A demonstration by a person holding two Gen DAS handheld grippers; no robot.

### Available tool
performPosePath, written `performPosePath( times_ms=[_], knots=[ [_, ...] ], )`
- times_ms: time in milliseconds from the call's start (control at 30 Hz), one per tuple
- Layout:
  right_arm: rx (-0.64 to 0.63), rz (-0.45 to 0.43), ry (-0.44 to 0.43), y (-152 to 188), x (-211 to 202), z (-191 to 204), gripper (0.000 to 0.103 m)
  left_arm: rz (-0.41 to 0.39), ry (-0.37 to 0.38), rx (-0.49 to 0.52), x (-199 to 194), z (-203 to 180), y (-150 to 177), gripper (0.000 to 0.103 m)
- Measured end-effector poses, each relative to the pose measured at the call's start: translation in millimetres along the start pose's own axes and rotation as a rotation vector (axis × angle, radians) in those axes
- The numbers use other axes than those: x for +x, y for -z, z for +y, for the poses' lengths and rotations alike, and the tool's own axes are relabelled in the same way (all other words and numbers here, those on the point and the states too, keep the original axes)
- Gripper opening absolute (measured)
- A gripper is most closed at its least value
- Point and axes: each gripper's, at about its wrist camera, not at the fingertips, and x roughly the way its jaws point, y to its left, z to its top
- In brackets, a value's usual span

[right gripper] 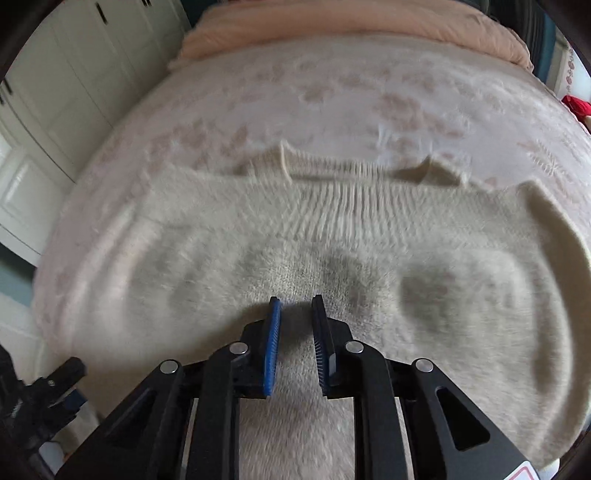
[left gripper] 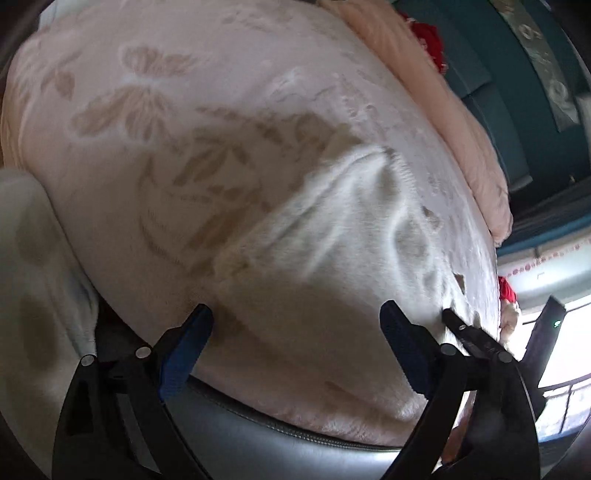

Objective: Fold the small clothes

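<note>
Pink bedspread [right gripper: 369, 92], cream sweater [right gripper: 369, 229] (fuzzy), right gripper [right gripper: 296, 301] pinching it, left gripper [left gripper: 297, 314] spread wide.

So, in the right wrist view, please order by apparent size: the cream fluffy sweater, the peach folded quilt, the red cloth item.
1. Cream fluffy sweater, though nearest the camera.
2. Peach folded quilt.
3. Red cloth item, cut off by the frame edge.

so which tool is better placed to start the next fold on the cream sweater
Right. The right tool sits nearly closed over the cream sweater, with fabric between its fingers. The left tool is wide open at the bed's edge, gripping nothing.
</note>
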Motion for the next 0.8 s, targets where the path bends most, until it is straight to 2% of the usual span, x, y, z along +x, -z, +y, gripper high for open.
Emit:
performPosePath(
  times_ms=[100,267,300,333,400,433,500,633,700,800],
  knots=[
    [-0.017,-0.009,0.028,4,7,5,0.016,-0.013,0.008,-0.016,3,2,-4,0.095],
    [-0.054,-0.007,0.050,4,11,9,0.016,-0.049,-0.041,0.068,11,-15,-5,0.094],
    [-0.056,-0.007,0.050,3,13,9,0.016,-0.059,-0.041,0.087,11,-18,-5,0.078],
    [-0.055,-0.007,0.050,3,13,9,0.016,-0.065,-0.030,0.123,9,-23,-7,0.051],
    [-0.049,-0.008,0.044,2,14,9,0.016,-0.041,0.012,0.143,8,-28,-11,0.033],
    [-0.047,-0.009,0.040,2,15,8,0.016,-0.046,0.033,0.137,1,-30,-14,0.028],
    [-0.045,-0.014,0.031,3,15,8,0.016,-0.076,0.075,0.179,-16,-45,-16,0.025],
    [-0.025,-0.022,-0.017,3,13,0,0.016,-0.151,0.147,0.389,-56,-115,-5,0.023],
    [0.018,-0.018,-0.069,1,2,-8,0.016,-0.159,0.173,0.492,-66,-152,6,0.023],
    [0.100,-0.070,-0.142,8,-32,-32,0.023,-0.147,0.189,0.640,-64,-204,32,0.023]
  ],
)
